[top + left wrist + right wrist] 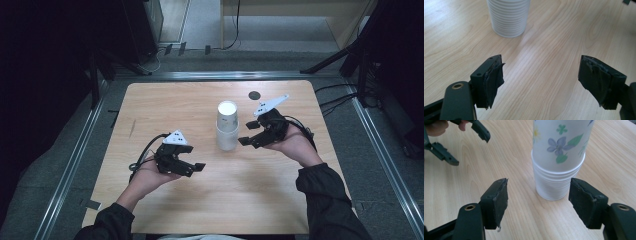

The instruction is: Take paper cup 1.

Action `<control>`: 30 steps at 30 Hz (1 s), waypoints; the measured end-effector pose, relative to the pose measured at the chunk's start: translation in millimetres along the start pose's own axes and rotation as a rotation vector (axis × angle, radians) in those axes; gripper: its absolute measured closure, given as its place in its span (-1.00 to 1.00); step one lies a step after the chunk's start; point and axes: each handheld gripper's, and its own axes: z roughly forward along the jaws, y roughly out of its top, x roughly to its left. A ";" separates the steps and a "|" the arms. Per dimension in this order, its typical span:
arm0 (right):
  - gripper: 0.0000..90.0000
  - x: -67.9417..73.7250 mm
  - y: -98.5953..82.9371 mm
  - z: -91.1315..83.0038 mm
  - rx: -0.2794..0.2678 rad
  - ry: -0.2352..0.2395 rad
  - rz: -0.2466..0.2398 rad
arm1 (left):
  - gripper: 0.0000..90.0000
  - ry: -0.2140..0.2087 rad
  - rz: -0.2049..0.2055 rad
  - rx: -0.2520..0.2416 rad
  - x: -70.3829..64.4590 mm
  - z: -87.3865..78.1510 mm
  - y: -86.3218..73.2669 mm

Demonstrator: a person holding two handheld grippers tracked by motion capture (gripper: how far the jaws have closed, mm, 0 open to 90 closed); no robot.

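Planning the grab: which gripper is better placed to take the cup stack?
Right. The right gripper sits open beside the cup stack, jaws facing it; the left gripper, also open, is farther away.

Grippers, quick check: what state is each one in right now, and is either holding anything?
Left gripper: open, holding nothing, short of the stacked cups.
Right gripper: open, holding nothing, jaws facing the stacked cups without touching them.

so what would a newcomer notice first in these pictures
Probably the stack of white cups standing mid-table on the pale wooden table, the upper cup printed with flowers and the lower one ribbed. Next, the open right hand-held gripper close beside the stack, and the open left hand-held gripper nearer the person.
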 end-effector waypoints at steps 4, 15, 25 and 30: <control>-0.30 -4.4 9.1 3.2 0.020 -0.004 -0.021 | -0.70 -0.016 -0.023 0.002 1.0 -1.1 1.1; -0.34 -13.5 40.9 10.1 0.086 -0.007 -0.059 | -0.68 -0.031 -0.013 0.014 -0.9 -4.1 -4.6; -0.41 -19.3 64.4 21.5 0.132 -0.007 -0.086 | -0.68 -0.055 -0.040 0.016 -4.3 -9.0 -7.8; -0.44 -18.6 74.0 32.7 0.181 -0.014 -0.096 | -0.68 -0.054 -0.026 0.025 -4.8 -8.1 -8.9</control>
